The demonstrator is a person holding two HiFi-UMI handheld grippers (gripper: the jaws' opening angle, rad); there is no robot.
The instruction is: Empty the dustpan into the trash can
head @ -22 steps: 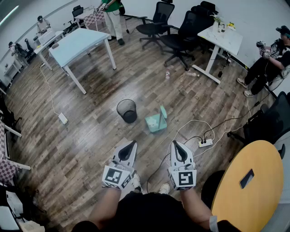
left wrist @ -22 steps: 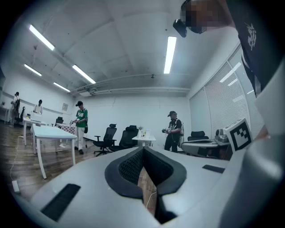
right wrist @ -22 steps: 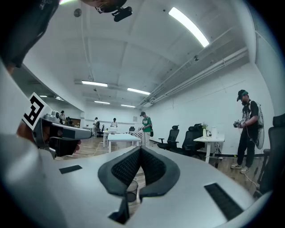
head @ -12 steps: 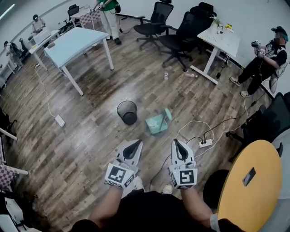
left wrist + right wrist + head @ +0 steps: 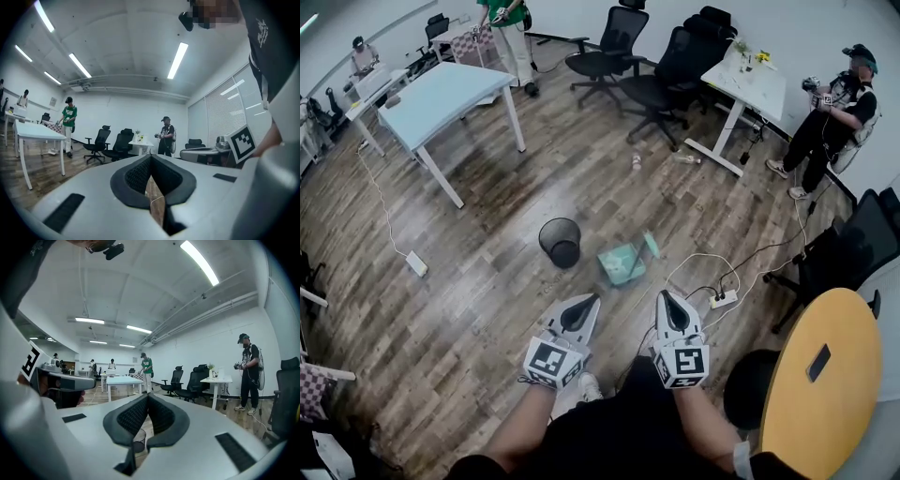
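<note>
Dustpan [image 5: 622,265], teal, beside trash can [image 5: 562,253]

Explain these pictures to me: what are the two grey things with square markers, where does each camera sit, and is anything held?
There is no robot arm here. A person holds a two-jaw gripper in each hand, each with a marker cube. The wide picture comes from a camera on the person's head, looking down: the left gripper and the right gripper point forward, both shut and empty. The other two pictures come from cameras riding on the grippers, looking along their jaws. Ahead on the wooden floor are a black mesh trash can and, to its right in the head view, a green dustpan. Neither is touched yet.
</note>
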